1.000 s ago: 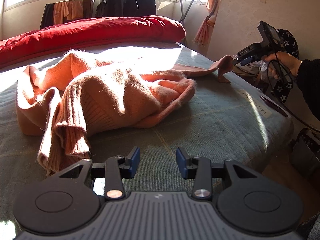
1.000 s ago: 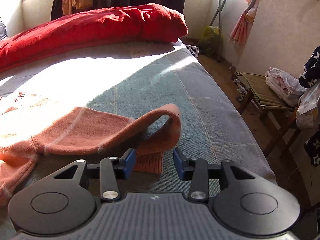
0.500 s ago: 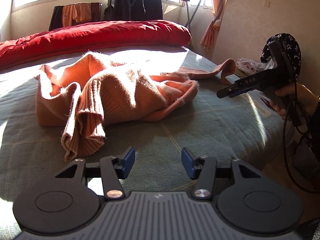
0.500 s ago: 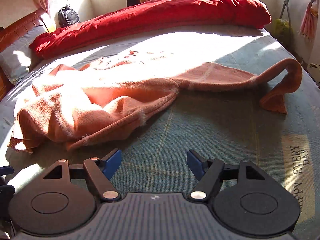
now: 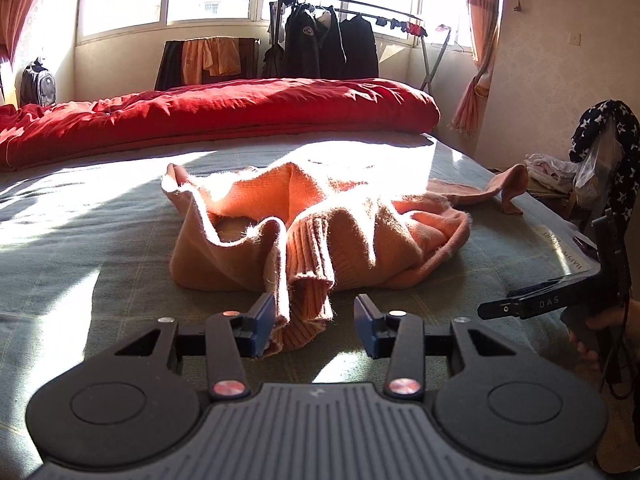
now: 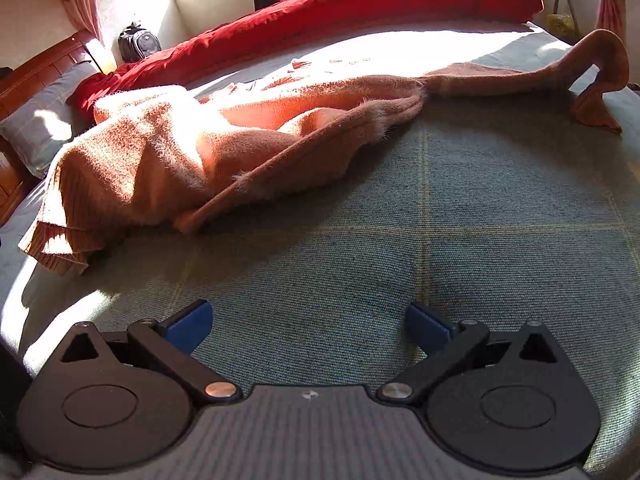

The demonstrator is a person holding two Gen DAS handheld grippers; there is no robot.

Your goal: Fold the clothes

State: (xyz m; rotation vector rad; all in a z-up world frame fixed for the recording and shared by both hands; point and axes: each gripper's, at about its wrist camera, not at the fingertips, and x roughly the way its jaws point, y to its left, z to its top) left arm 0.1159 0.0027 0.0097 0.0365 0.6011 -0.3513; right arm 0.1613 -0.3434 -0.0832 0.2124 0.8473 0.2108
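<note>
An orange fuzzy sweater (image 5: 320, 224) lies crumpled on the grey-green checked bed sheet (image 5: 80, 248). Its ribbed cuff (image 5: 308, 304) hangs between the fingers of my left gripper (image 5: 315, 322). The jaws are closing; the cuff brushes the left pad and stands apart from the right one. In the right wrist view the sweater (image 6: 192, 148) lies at the left, and one sleeve (image 6: 592, 52) stretches to the far right. My right gripper (image 6: 308, 322) hovers low over bare sheet, its jaws opening wide with nothing between them. It also shows at the right edge of the left view, the right gripper (image 5: 532, 302) held by a hand.
A rolled red duvet (image 5: 220, 116) runs along the bed's far side. Behind it stand a rack of dark jackets (image 5: 328, 48) and a backpack (image 5: 38, 84). A chair with folded clothes (image 5: 548, 170) stands past the bed's right edge. A pillow (image 6: 36, 128) and wooden headboard are at the left.
My right gripper swung left from the sleeve's end, dropped toward the sheet and spread its jaws wide. My left gripper moved up to the sweater, and the ribbed cuff now sits between its fingers.
</note>
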